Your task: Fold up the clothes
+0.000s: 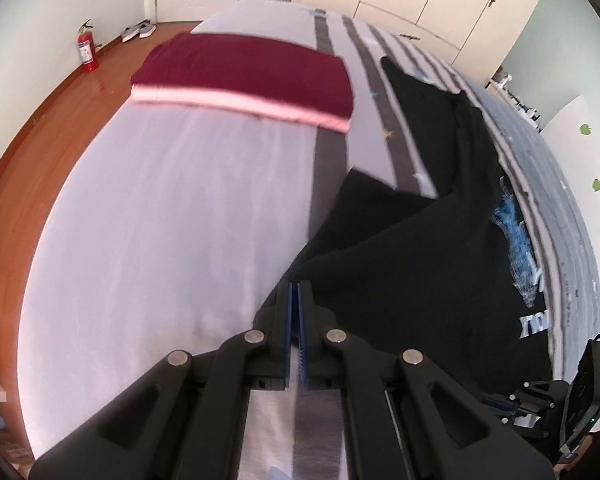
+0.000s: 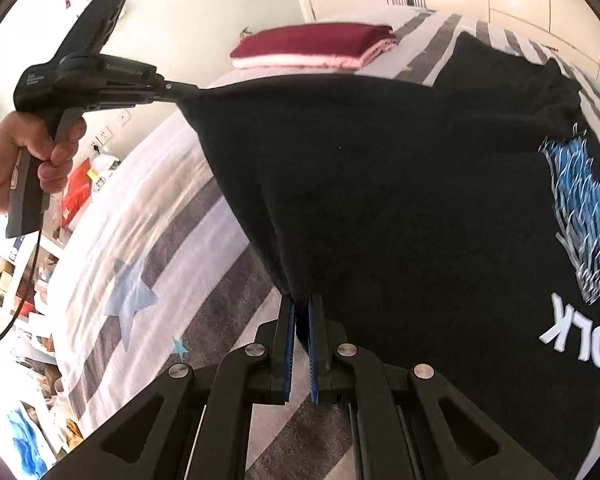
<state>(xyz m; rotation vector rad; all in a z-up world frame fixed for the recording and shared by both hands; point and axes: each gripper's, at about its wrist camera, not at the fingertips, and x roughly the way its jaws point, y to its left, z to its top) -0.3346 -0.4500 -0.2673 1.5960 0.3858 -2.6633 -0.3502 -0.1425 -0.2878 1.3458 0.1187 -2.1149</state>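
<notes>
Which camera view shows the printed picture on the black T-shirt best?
The right wrist view: the blue print on the black T-shirt is large there, with white letters beneath. In the left wrist view the same print is small and squeezed at the right edge.

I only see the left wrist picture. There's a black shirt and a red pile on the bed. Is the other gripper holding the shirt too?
Observer: Yes, the right hand-held gripper is shut on the black shirt's edge.
Child: What's under it?
Observer: A blue star on the striped bed cover.
Child: Who holds my gripper?
Observer: A hand squeezes the handle of the left hand-held gripper, which pinches the shirt's other corner.
</notes>
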